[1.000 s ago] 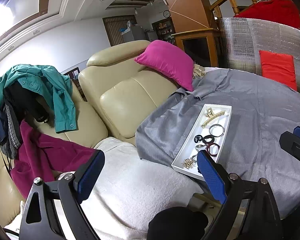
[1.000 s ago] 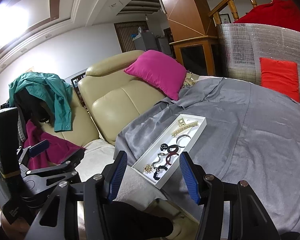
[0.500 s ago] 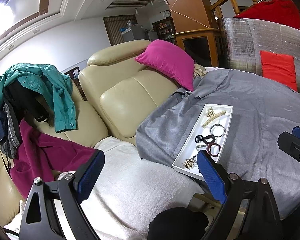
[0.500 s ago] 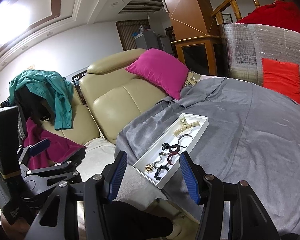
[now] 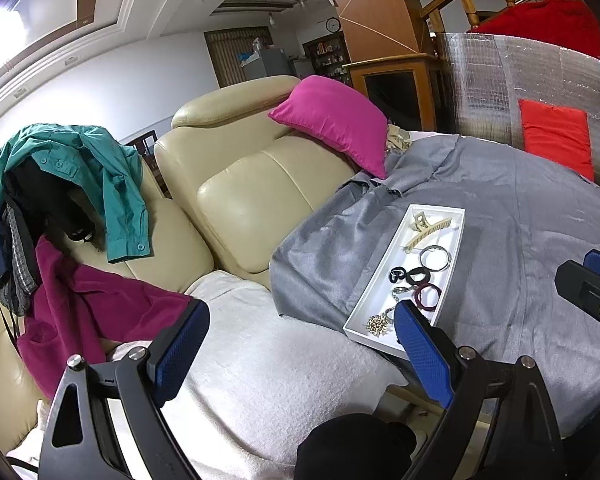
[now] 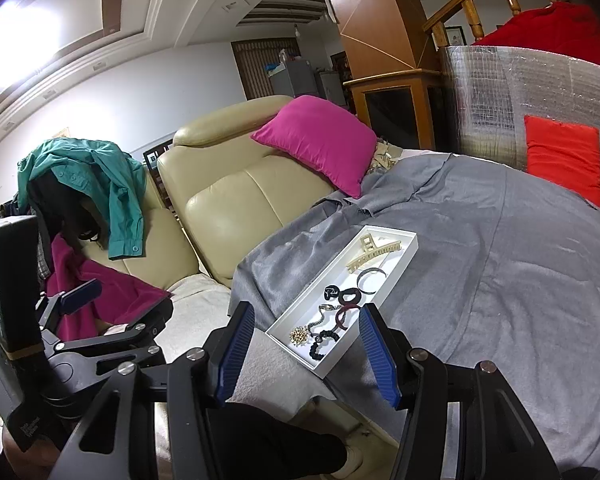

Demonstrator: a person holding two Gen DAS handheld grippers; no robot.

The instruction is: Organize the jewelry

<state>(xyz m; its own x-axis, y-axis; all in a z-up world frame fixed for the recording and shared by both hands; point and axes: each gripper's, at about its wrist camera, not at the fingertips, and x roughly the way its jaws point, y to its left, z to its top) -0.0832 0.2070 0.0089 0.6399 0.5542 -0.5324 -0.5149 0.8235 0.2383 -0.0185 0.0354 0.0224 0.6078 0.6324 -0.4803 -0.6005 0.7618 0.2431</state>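
Observation:
A white tray (image 5: 380, 280) lies on the grey cloth (image 5: 520, 220), also in the right wrist view (image 6: 312, 300). It holds a beige hair claw (image 5: 426, 226), a silver bangle (image 5: 435, 258), black hair ties (image 5: 410, 276), a dark red ring (image 5: 427, 296), a gold brooch (image 5: 377, 325) and a chain. My left gripper (image 5: 300, 344) is open and empty, left of the tray's near end. My right gripper (image 6: 306, 350) is open and empty, its fingers either side of the tray's near end, above it.
A beige leather sofa (image 5: 252, 184) stands behind, with a pink cushion (image 5: 336, 120), a teal shirt (image 5: 112, 184) and a magenta garment (image 5: 92, 312). A white towel (image 5: 268, 380) lies in front. A foil-covered panel (image 5: 520, 80) with a red cushion (image 5: 556, 136) stands at the right.
The right gripper has shifted slightly. The left view is almost unchanged. Both grippers stay open and empty.

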